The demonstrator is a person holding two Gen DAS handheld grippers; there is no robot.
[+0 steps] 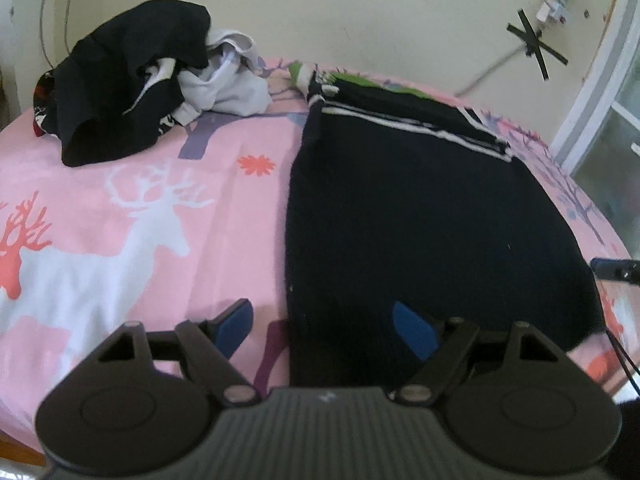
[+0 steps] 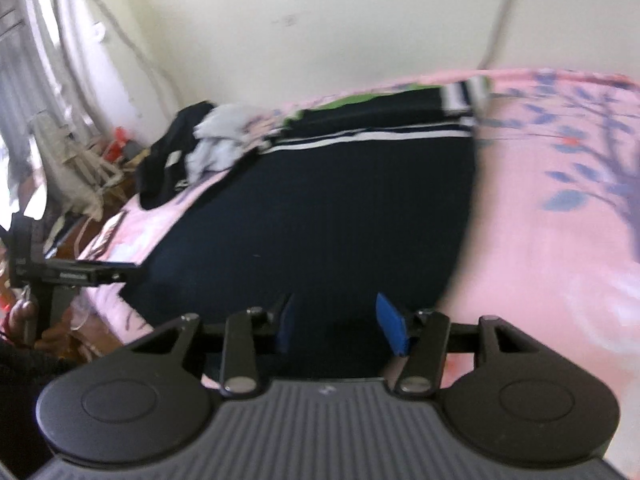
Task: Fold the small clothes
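Observation:
A dark navy garment with white stripes at its far end lies flat on the pink bed sheet. My left gripper hovers open over the garment's near left edge, one blue pad above the sheet and the other above the cloth. In the right wrist view the same navy garment spreads ahead, and my right gripper stands open above its near edge. Nothing is pinched in either one. The left gripper shows at the left edge of that view, held by a hand.
A heap of black and white clothes sits at the back left of the bed. Behind the navy garment lies a folded dark piece on something green. The wall stands right behind the bed, and a window frame is on the right.

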